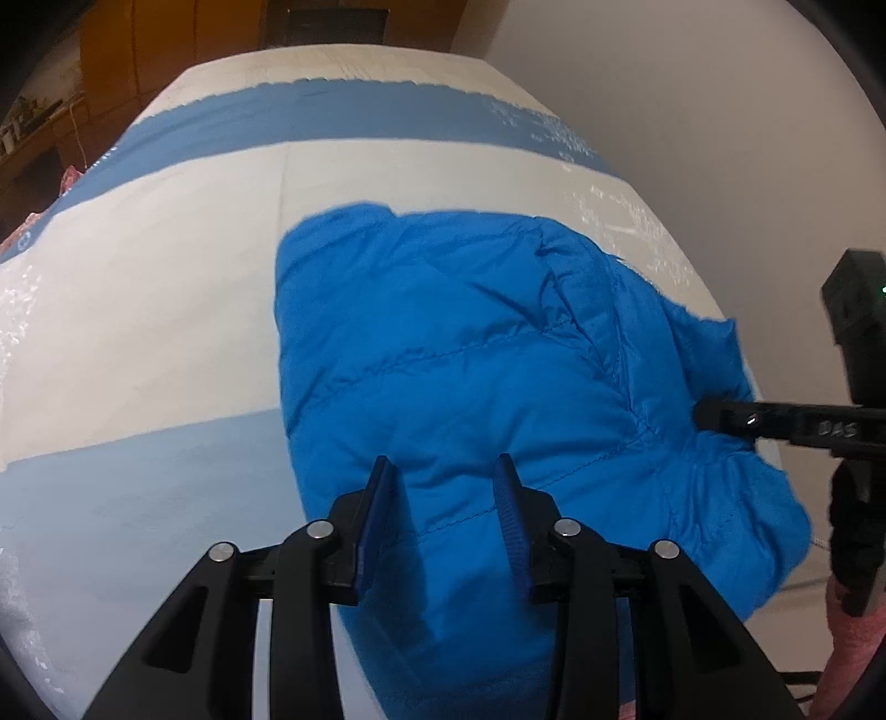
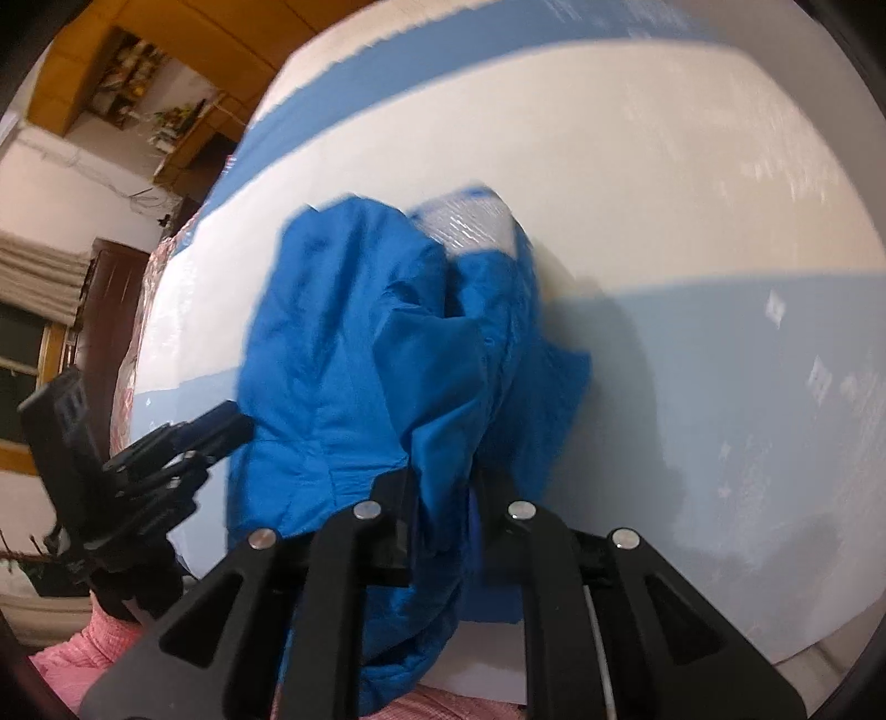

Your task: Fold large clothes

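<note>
A bright blue quilted jacket [image 1: 470,365] lies bunched on a bed covered in a white and blue striped sheet [image 1: 166,277]. My left gripper [image 1: 446,471] is open and empty, its blue pads just above the jacket's near edge. My right gripper [image 2: 443,498] is shut on a fold of the jacket [image 2: 360,343], with cloth bunched between its fingers. In the left wrist view the right gripper [image 1: 714,412] comes in from the right and pinches the jacket's right side. The left gripper [image 2: 221,426] shows at the left of the right wrist view, beside the jacket.
The sheet [image 2: 664,221] spreads wide beyond and beside the jacket. Wooden cabinets [image 1: 138,50] and shelves [image 2: 127,77] stand past the bed's far edge. A pale wall [image 1: 692,111] lies to the right. A pink sleeve [image 2: 83,653] shows at the near edge.
</note>
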Available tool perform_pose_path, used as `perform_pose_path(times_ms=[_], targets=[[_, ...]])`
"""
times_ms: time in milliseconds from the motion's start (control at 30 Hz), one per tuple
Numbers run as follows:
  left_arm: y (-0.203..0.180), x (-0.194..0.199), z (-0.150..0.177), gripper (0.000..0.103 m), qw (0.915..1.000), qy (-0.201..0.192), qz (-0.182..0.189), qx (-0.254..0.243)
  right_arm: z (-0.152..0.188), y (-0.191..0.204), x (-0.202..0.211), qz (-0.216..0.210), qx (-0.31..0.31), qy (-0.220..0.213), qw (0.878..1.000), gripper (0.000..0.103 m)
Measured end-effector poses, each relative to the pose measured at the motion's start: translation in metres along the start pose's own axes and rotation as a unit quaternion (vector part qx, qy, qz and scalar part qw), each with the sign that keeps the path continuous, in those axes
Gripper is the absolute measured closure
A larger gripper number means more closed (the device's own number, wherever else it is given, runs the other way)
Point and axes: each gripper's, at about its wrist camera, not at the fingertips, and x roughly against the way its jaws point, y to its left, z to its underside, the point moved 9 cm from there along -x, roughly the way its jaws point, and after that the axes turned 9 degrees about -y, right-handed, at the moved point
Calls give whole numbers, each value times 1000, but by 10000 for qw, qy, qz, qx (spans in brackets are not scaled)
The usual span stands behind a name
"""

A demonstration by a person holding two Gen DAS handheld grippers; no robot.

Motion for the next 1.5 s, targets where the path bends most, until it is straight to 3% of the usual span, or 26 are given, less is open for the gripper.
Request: perform_pose_path(times_ms=[133,233,367,467,500,633,800,933,1033,1300,1500], targets=[[-2,-10,11,65,9999,19,-45,-128,13,-20,-26,-247,-413,61,9988,87],[-3,-13,14,65,9998,31,-118,-170,14,-22,-28,-251,-378,54,9990,86],[2,0,9,66,9997,113,-206,-38,7,-9,-5,166,73,-21,9998,77],[3,24,9,66,9994,-76,-346,14,-1,14,35,794,862,-502,9918,77],[3,32,10,66,9992,-116,-387,29,-3,22,44,812,1003,-600,9898,77],[1,43,15,66,9989,-184,-420,-23,8,77,49,67,1484,-421,9880,77],[-9,31,29,66,9992,-37,-378,-152,31,92,16,175,1786,-14,9838,83],[-15,25,41,66,9993,26,-291,-243,52,68,5,368,1506,180,9877,91],[-17,19,45,65,9994,66,-210,-259,67,48,-5,459,1151,275,9919,103],[-18,2,60,65,9994,20,-168,-307,93,26,-38,305,358,63,9989,103],[-8,18,48,68,9999,16,-90,44,74,36,-6,255,503,47,9984,102]])
